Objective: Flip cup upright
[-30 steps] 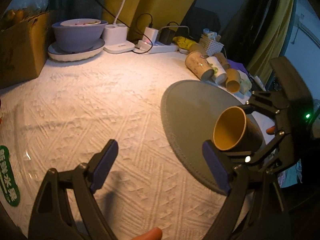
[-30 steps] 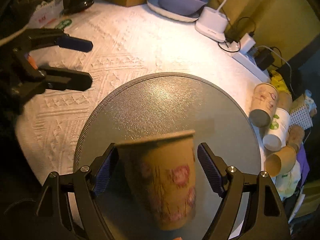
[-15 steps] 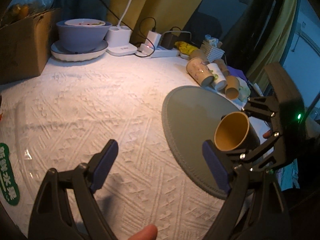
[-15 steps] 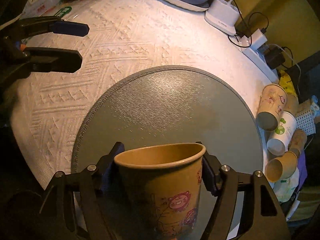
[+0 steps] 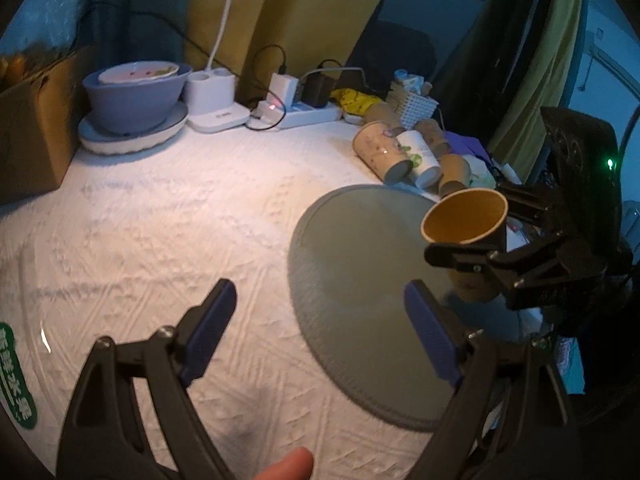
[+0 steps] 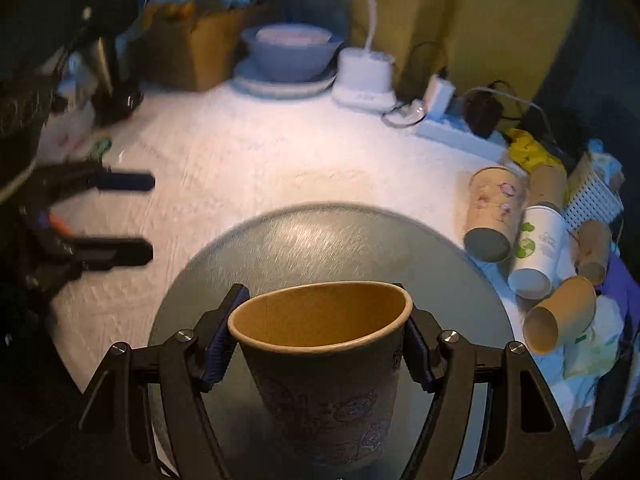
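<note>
The right gripper (image 6: 320,344) has its blue-padded fingers (image 6: 218,346) pressed against both sides of the brown paper cup (image 6: 324,364), which stands mouth-up over the round grey mat (image 6: 320,240). The left gripper (image 5: 320,332) holds nothing, its fingers (image 5: 208,328) spread wide above the white textured cloth (image 5: 160,220) that covers the desk, just beside the mat's edge. Beyond the mat a heap of spare paper cups (image 6: 520,236) lies on its side near a white woven basket (image 6: 592,196). At the far edge of the desk stand a blue bowl (image 5: 136,92) on a white plate (image 5: 132,136), a white lamp base (image 5: 216,112), a power strip (image 5: 304,114) with plugged-in chargers and a cardboard box (image 5: 32,132). Yellow curtains (image 5: 312,12) hang behind.
</note>
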Available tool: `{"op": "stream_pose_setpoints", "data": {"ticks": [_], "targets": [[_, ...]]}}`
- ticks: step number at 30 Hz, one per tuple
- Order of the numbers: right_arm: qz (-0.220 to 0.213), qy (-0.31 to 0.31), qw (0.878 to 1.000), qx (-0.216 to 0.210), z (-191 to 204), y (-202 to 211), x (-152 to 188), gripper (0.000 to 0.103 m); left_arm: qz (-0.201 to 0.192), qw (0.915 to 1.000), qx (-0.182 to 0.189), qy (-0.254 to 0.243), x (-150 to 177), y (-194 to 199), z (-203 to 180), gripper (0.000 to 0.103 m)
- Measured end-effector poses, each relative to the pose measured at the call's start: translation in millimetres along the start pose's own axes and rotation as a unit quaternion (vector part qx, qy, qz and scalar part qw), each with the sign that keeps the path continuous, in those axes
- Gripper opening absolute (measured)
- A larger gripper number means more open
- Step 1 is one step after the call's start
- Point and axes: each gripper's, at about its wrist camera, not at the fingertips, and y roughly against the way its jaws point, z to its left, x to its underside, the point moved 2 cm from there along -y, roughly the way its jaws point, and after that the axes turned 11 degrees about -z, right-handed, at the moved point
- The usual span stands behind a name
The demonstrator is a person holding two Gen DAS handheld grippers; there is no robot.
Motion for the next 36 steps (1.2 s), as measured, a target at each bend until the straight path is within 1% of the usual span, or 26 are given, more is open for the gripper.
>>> {"op": "stream_pose_setpoints", "data": {"ticks": [1,4,8,14,21,26,36], "targets": [[-0.015,-0.015,1.0,0.0,-5.7,3.2,0.0,0.073,-0.001,1.0,-0.001,-0.006,-1.7,-2.4,-4.7,0.087],[-0.038,-0.044,0.998,0.013,-21.2,7.7,2.4,0.073,0.003,0.9999,-0.003,-0.016,-4.6,-8.8,-14.8,0.087],[-0.058,-0.071,0.996,0.014,-34.6,13.7,7.5,0.073,0.011,0.9996,0.004,-0.027,-7.1,-17.2,-27.4,0.087],[-0.061,-0.083,0.995,0.016,-42.6,15.1,21.0,0.073,0.017,0.9992,0.013,-0.035,-9.4,-27.1,-42.8,0.087],[-0.087,-0.094,0.992,0.023,-48.1,25.4,33.4,0.074,0.026,0.9986,0.014,-0.044,-9.1,-34.2,-55.5,0.087],[-0.094,-0.099,0.99,0.026,-50.5,32.3,39.7,0.075,0.027,0.9982,0.019,-0.05,-10.4,-35.9,-64.0,0.087],[-0.093,-0.108,0.989,0.04,-50.9,39.6,55.9,0.078,0.027,0.9975,0.027,-0.06,-8.4,-34.0,-77.7,0.087]]}}
